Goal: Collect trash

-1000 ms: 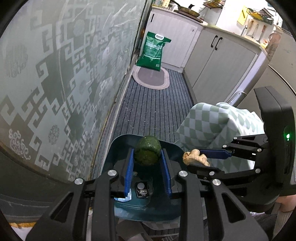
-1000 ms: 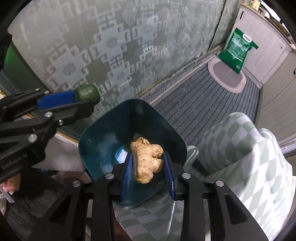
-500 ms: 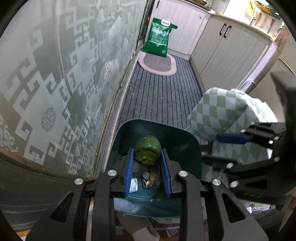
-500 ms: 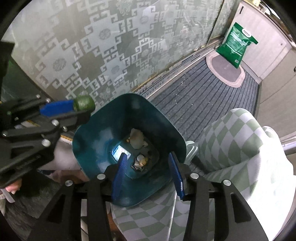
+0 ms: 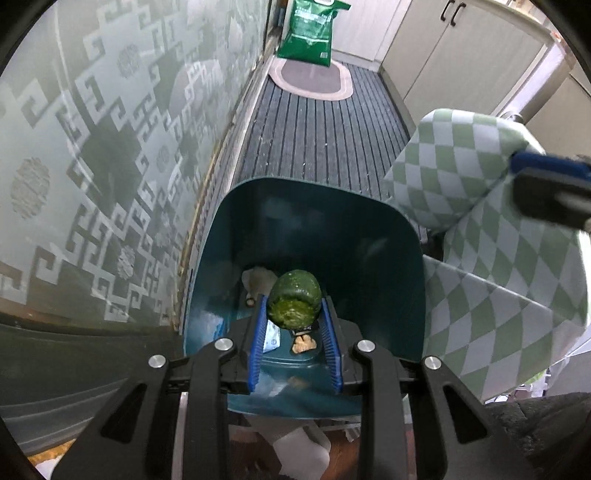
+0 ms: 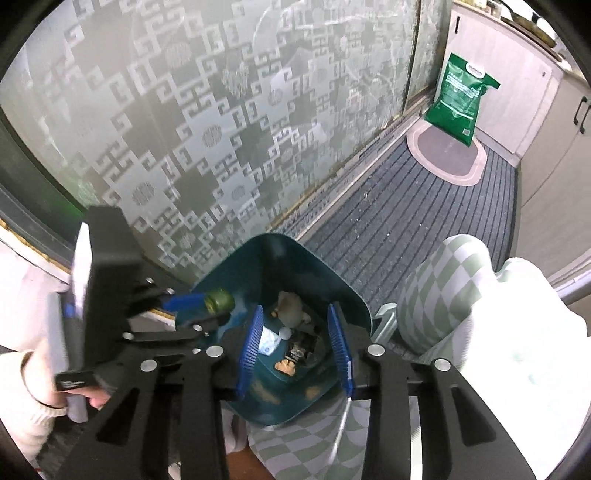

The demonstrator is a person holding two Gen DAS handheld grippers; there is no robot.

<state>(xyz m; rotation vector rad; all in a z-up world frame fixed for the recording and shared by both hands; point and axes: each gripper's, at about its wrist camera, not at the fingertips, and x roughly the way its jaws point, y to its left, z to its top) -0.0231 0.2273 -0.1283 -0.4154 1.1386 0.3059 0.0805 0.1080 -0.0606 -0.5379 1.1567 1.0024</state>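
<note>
My left gripper [image 5: 294, 310] is shut on a green vegetable stub [image 5: 294, 303] and holds it over the open teal trash bin [image 5: 384, 258]. The stub also shows in the right wrist view [image 6: 219, 301], at the bin's left rim. My right gripper [image 6: 295, 334] is open and empty above the bin [image 6: 343, 280]. Inside the bin lie a ginger piece [image 6: 290, 305], a small white packet [image 6: 268, 341] and several scraps. The right gripper's blue pad [image 5: 546, 168] shows blurred at the right edge of the left wrist view.
A frosted patterned glass door [image 5: 92, 147] runs along the left. A green-checked cloth [image 5: 498, 236] covers furniture right of the bin. A striped grey floor mat [image 5: 321, 136], an oval rug [image 5: 314, 79] and a green bag [image 5: 308, 31] lie beyond. White cabinets [image 5: 461, 62] line the right.
My right gripper opened and dropped the ginger into the bin, then drew back. My left gripper moved over the bin mouth, still holding the green stub.
</note>
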